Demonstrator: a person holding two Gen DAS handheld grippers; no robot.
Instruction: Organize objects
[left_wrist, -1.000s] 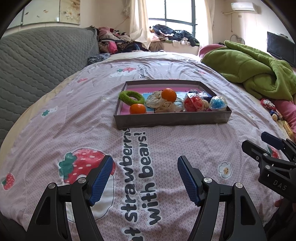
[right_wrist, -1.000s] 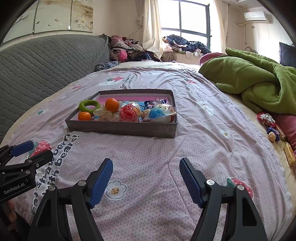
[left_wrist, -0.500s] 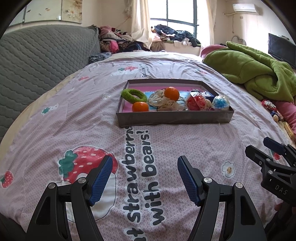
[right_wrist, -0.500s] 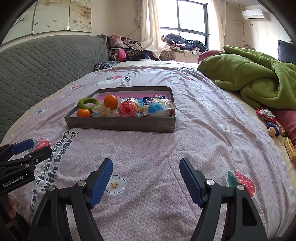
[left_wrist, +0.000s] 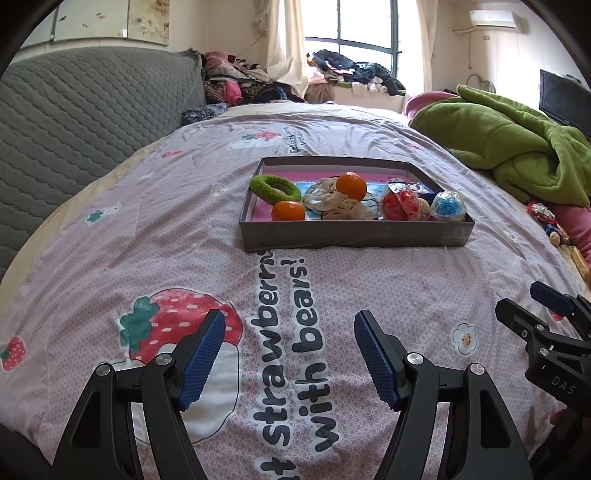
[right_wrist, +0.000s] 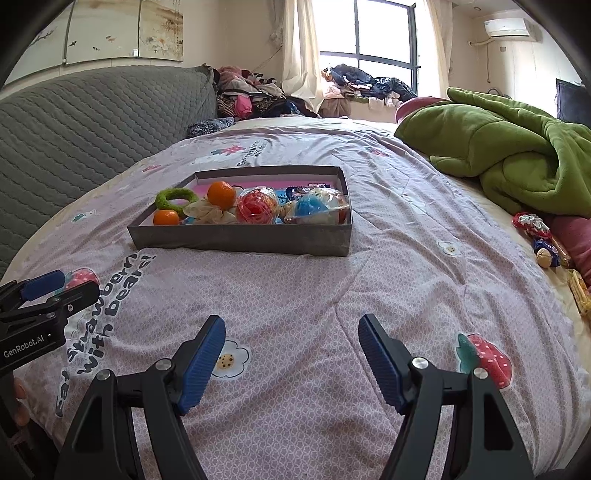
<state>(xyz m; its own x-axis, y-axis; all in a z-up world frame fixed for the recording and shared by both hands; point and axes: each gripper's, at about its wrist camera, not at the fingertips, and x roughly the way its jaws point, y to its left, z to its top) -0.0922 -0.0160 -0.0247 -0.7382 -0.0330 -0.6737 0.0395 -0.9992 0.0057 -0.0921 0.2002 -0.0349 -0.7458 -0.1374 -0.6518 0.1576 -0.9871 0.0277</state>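
Fingers on both tools are spread wide, nothing between them: left gripper (left_wrist: 289, 354) and right gripper (right_wrist: 291, 356) hover side by side over the near end of the bed (left_wrist: 110, 266), well short of the goods. Reads as an approach pose, jaws pre-spread so either one can take an item once it gets there.

Largest to smallest: the bed carries everything, with a crumpled green blanket (right_wrist: 509, 155) pushed off to the right, clear of the working area. Mid-bed sits the grey box (left_wrist: 354, 234), a shallow tray that corrals the loose things so they don't roll on the soft cover. In it, a blue wrapped ball (left_wrist: 447, 206) at the right end, a red wrapped ball (left_wrist: 400, 203) just beside it, a cream fabric bundle (left_wrist: 340, 201) in the middle, a green fuzzy ring (left_wrist: 275, 188) at the left end, one orange (left_wrist: 352, 185) resting on the bundle, another orange (left_wrist: 288, 211) against the near wall. A few small toys (right_wrist: 535, 236) lie by the right edge of the bed, outside the box; likely candidates for sorting.

Versus a second ago: the box looks a touch nearer and lower in both views, so both tools have eased forward. Contents unchanged, jaws just as wide.
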